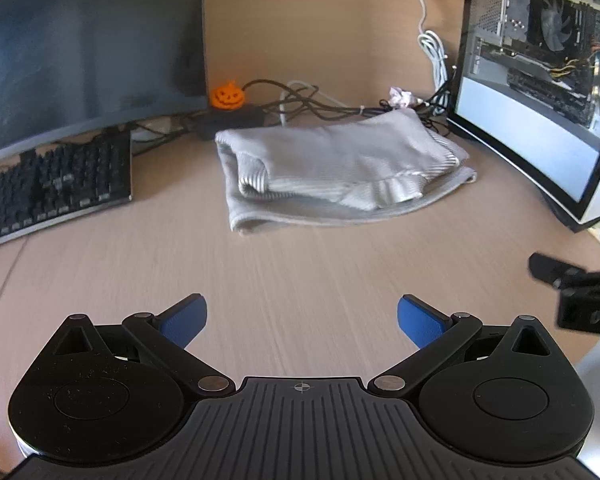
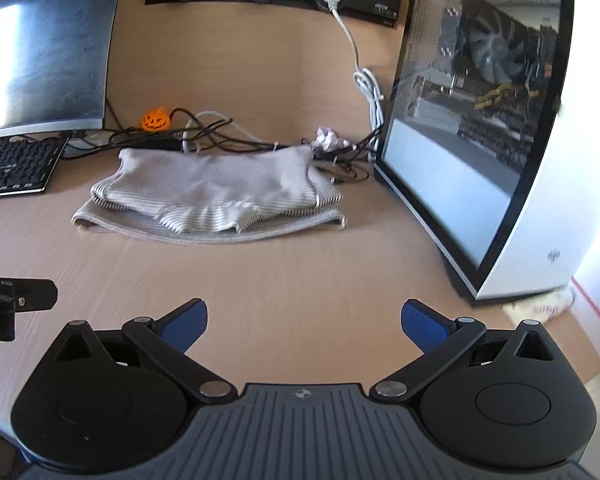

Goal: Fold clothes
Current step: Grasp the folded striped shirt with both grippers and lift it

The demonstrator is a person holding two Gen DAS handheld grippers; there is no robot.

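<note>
Folded grey sweater (image 1: 332,172) on desk, well beyond empty hand-held gripper (image 1: 302,322).

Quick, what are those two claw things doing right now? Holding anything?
Left gripper: open, holding nothing, hanging over the bare wooden desk.
Right gripper: open, holding nothing; the folded grey ribbed knit garment lies ahead, untouched.

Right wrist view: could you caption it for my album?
Open right tongs hover over the desk before a folded grey sweater.
</note>
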